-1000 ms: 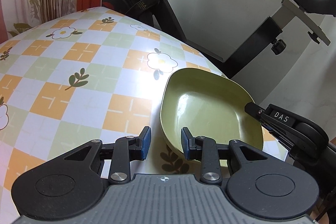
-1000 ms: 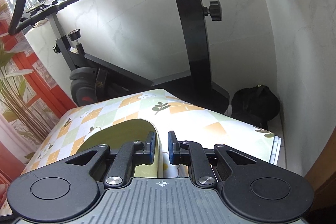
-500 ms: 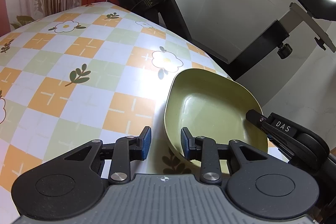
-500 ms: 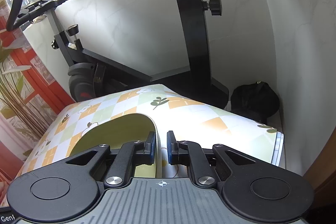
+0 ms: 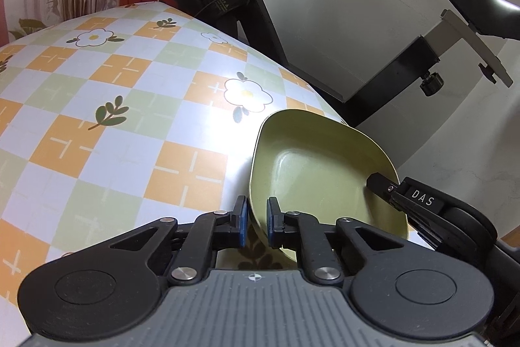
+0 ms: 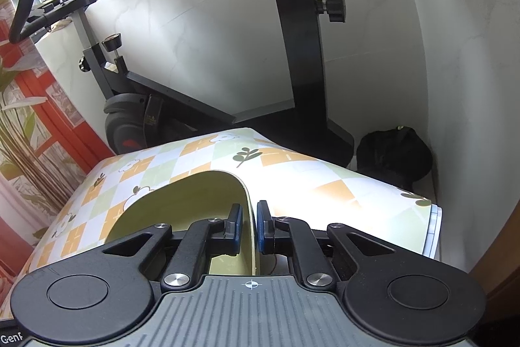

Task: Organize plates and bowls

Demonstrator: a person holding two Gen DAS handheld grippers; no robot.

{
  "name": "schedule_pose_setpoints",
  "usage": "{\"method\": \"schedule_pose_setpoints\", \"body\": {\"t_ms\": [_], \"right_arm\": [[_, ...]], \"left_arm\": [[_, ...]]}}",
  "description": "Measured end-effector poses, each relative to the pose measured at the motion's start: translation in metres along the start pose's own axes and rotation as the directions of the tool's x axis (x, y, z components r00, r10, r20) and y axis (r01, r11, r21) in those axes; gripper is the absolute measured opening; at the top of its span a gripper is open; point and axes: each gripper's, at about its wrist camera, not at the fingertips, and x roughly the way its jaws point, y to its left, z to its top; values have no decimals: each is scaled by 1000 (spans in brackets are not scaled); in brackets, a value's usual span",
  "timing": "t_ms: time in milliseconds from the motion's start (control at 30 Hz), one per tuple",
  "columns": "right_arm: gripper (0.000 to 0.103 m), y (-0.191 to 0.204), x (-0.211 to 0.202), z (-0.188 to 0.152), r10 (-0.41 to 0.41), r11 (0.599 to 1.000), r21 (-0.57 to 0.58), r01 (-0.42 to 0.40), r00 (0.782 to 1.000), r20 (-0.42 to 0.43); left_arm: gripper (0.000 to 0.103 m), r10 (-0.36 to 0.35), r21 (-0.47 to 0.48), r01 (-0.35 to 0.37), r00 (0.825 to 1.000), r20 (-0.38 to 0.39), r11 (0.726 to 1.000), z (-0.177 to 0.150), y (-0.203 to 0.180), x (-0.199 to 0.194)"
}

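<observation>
An olive-green, rounded-square deep plate (image 5: 318,171) sits tilted over the right part of the checked table. My left gripper (image 5: 256,223) is shut on its near rim, with the thin edge running between the blue pads. In the left wrist view my right gripper (image 5: 378,182), marked DAS, pinches the plate's far right rim. The right wrist view shows the same plate (image 6: 182,204) from its edge, with my right gripper (image 6: 249,226) shut on the rim. I cannot tell whether the plate's underside touches the table.
The table (image 5: 130,119) has a flowered orange, green and white cloth, and its right edge (image 6: 432,223) is close by. An exercise bike (image 6: 299,54) stands behind it against the white wall. A black bag (image 6: 393,155) lies on the floor in the corner.
My left gripper's fingers have closed from a wide gap onto the plate's near rim. The right gripper has kept its hold on the plate, and both views have shifted slightly.
</observation>
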Motion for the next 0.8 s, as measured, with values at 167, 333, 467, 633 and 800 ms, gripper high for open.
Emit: {"method": "schedule_pose_setpoints", "body": {"t_ms": [167,333,467,633,800], "right_arm": [[5,2,0,0,14,1000,-9,-14,1000,-5],[5,5,-5,2,50,999,-16,-50,999,6],[5,12,-11,5,88,996,-16,-88,996,4],[6,28,-22,8,137,990,-35,-137,991,0],[6,51,-35,7,207,976,-59,-208,978,-23]], "left_arm": [[13,8,-16,-8,1000,-3,1000,-2,4,-4],[13,22,-8,-22,1000,2,1000,-4,3,-15],[14,32,-5,-32,999,29,999,-4,6,-30],[14,35,-41,-33,997,68,999,-3,15,-53],[15,65,-38,-61,991,114,997,-7,24,-83]]}}
